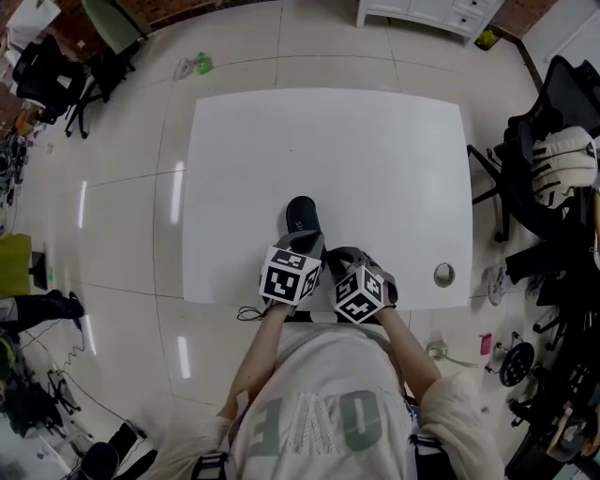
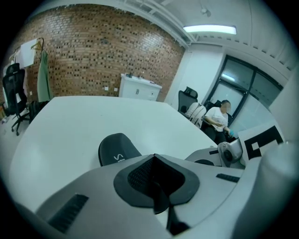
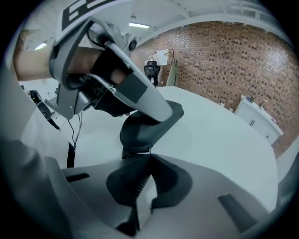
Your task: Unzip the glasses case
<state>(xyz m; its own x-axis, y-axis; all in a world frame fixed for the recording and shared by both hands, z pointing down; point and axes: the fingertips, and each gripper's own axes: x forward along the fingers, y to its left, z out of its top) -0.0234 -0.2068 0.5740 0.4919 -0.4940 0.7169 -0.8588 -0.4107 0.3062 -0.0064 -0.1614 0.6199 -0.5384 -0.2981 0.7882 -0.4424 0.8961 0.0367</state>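
Observation:
A black oval glasses case [image 1: 302, 216] lies on the white table [image 1: 375, 159], close to its near edge. My left gripper [image 1: 305, 242] rests on the near part of the case with its jaws shut. In the left gripper view the case [image 2: 117, 148] shows just left of the closed tips [image 2: 154, 158] and runs under them. In the right gripper view my right gripper [image 3: 149, 156] is shut at the case's [image 3: 140, 133] near end, pinching the small metal zipper pull [image 3: 149, 150]. The left gripper's finger [image 3: 159, 105] lies across the top of the case.
A round cable hole [image 1: 443, 274] sits in the table's near right corner. Black office chairs [image 1: 548, 159] stand on the right and far left [image 1: 56, 75]. A white cabinet [image 1: 427, 14] is beyond the table. A seated person [image 2: 217, 117] is off to the right.

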